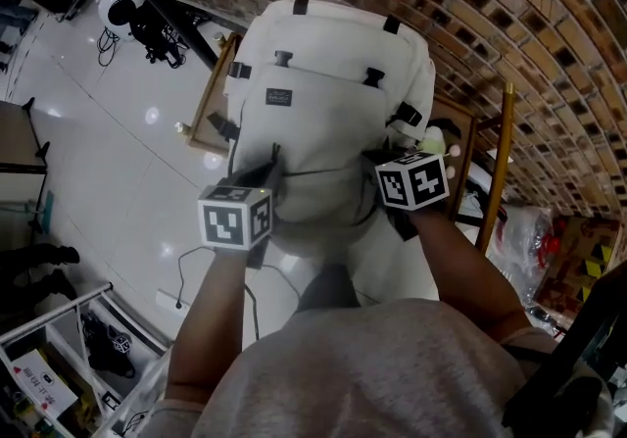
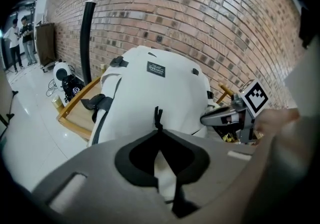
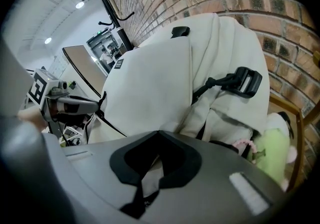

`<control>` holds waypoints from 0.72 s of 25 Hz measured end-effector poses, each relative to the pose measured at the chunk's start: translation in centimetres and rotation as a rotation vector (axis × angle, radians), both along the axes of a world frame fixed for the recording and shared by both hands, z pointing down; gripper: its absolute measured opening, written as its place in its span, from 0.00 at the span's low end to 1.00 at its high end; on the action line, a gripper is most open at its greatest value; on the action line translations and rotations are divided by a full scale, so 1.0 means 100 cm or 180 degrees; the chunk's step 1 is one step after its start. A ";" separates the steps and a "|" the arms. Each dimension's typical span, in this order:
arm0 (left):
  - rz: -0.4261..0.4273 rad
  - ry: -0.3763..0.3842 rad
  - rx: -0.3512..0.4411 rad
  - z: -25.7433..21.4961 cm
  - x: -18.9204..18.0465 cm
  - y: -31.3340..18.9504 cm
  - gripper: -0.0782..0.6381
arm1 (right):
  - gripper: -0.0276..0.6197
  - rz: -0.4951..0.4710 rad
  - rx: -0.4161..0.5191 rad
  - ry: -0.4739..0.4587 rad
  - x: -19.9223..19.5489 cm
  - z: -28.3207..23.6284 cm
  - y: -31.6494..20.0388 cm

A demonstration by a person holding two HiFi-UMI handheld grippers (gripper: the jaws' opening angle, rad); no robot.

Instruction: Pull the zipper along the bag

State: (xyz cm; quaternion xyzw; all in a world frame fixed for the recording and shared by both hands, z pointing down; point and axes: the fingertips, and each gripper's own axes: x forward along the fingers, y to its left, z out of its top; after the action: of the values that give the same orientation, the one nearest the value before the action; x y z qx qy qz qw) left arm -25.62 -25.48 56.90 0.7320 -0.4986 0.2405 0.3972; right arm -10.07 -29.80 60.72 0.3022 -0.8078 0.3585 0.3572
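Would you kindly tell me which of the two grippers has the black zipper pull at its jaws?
The left gripper: the black zipper pull sticks out at its closed jaw tips, while the right gripper pinches only white fabric of the backpack.

We count one white bag [image 1: 333, 122]. At the bag's near side are two grippers, the left gripper [image 1: 265, 176] and the right gripper [image 1: 387, 171]. Right of the bag sits one green plush toy [image 3: 272, 153]; left of the bag stands one black coat stand [image 2: 86, 32].
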 end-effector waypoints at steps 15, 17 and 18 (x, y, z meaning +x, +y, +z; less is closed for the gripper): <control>-0.0312 -0.0135 0.0025 0.000 -0.043 0.002 0.14 | 0.04 -0.0009 -0.0033 0.0031 -0.001 0.002 0.000; -0.0369 -0.0182 0.0026 0.000 -0.054 0.002 0.14 | 0.04 -0.0005 -0.0036 0.0041 -0.002 0.002 -0.001; -0.0398 -0.0196 0.0026 0.000 -0.059 0.002 0.14 | 0.04 -0.0003 -0.0038 0.0045 -0.002 0.002 -0.001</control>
State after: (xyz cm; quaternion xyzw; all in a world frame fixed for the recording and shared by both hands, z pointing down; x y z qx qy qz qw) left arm -31.55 -25.26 56.85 0.6933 -0.5563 0.2355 0.3930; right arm -10.25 -29.87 60.95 0.3022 -0.8033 0.3609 0.3649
